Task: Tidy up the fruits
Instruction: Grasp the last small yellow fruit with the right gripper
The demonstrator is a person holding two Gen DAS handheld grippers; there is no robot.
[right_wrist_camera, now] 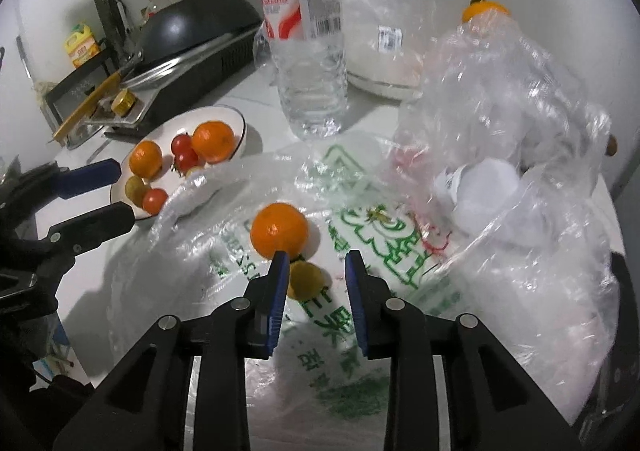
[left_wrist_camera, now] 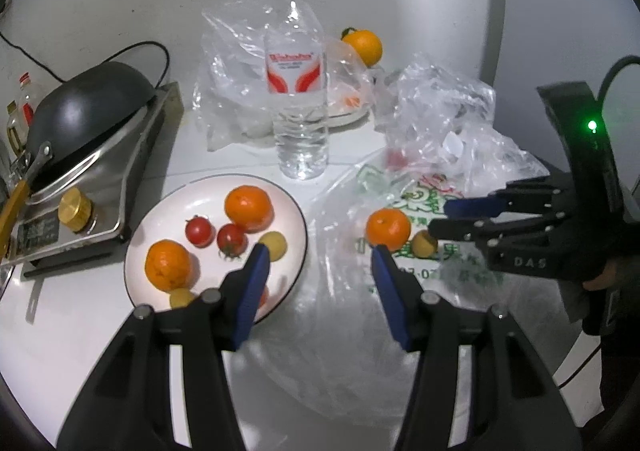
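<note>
A white plate (left_wrist_camera: 208, 199) holds two oranges (left_wrist_camera: 248, 207), two cherry tomatoes (left_wrist_camera: 198, 231) and small yellow fruits (left_wrist_camera: 274, 245). My left gripper (left_wrist_camera: 318, 251) hangs open and empty over the plate's right rim. On a printed plastic bag (right_wrist_camera: 360, 219) lie a loose orange (right_wrist_camera: 280, 229) and a small yellow fruit (right_wrist_camera: 306, 279). My right gripper (right_wrist_camera: 318, 257) is open just above that yellow fruit, which sits low between the jaws beside the left pad with a gap on its right. The orange lies just beyond the fingertips. The right gripper (left_wrist_camera: 440, 217) also shows from the side, next to the loose orange (left_wrist_camera: 388, 229).
A water bottle (left_wrist_camera: 298, 91) stands behind the plate. A black wok on a steel stove (left_wrist_camera: 88, 99) fills the left. Crumpled clear bags (left_wrist_camera: 440, 111) pile up at the right, with another orange (left_wrist_camera: 362, 45) and a covered bowl (right_wrist_camera: 384, 83) behind.
</note>
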